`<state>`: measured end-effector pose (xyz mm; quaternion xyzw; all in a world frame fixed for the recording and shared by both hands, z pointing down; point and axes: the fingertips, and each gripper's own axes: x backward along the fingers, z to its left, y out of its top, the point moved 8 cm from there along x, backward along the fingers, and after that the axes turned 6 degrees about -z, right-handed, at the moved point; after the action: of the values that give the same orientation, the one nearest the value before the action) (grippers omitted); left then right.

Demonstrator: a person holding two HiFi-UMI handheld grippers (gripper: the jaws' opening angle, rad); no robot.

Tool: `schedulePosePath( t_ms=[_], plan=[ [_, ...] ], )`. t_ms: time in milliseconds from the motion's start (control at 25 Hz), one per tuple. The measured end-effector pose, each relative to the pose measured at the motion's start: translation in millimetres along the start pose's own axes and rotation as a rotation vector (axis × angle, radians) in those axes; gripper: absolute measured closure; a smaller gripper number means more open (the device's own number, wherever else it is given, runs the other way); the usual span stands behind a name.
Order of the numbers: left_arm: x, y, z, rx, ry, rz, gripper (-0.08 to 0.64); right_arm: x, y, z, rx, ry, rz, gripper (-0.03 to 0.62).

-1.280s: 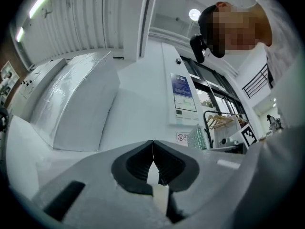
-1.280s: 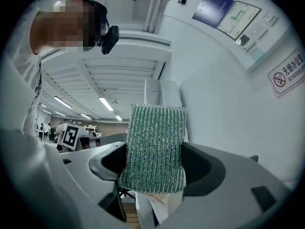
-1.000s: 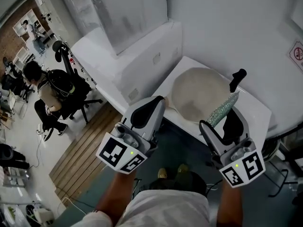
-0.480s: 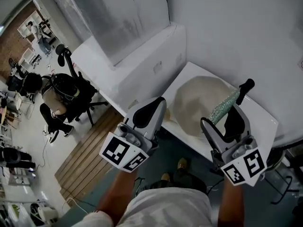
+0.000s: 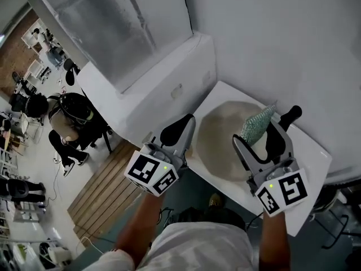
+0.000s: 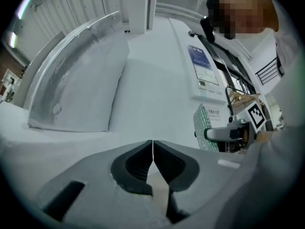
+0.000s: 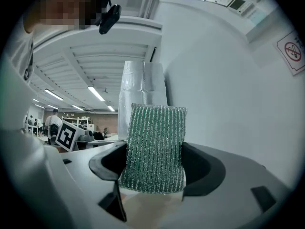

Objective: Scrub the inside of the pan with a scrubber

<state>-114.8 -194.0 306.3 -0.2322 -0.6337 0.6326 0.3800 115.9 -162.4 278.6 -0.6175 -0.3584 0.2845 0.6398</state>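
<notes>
Right gripper clamped on green scrubber over beige pan. Left gripper jaws together, empty, near pan.

Under the scrubber held in the right gripper, the pan lies open and bare, free to enter from above. Its black handle rises just right of that gripper. The left gripper sits beside the pan's left rim, with a white box further left and the wall ahead
</notes>
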Motion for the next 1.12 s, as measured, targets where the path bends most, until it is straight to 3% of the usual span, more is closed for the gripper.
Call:
schedulePosePath(
  t_ms=[360,480,680,840,1120],
  plan=[
    [-32,-46,20,0.012,0.024,0.221,0.535,-27,-41,-29,0.000,-0.102,0.228,0.241],
    [-41,-62,28,0.029,0.011,0.299,0.457,-41,-54,-33,0.032,-0.124,0.298,0.241],
    [-58,-89,39,0.046,-0.009,0.461,0.425,-63,-78,-37,0.085,-0.163,0.441,0.241],
    [-68,-114,46,0.066,-0.051,0.600,0.392,-81,-102,-36,0.125,-0.156,0.553,0.241],
    [-71,-151,53,0.105,-0.075,0.756,0.382,-100,-142,-33,0.154,-0.107,0.719,0.241]
  ],
)
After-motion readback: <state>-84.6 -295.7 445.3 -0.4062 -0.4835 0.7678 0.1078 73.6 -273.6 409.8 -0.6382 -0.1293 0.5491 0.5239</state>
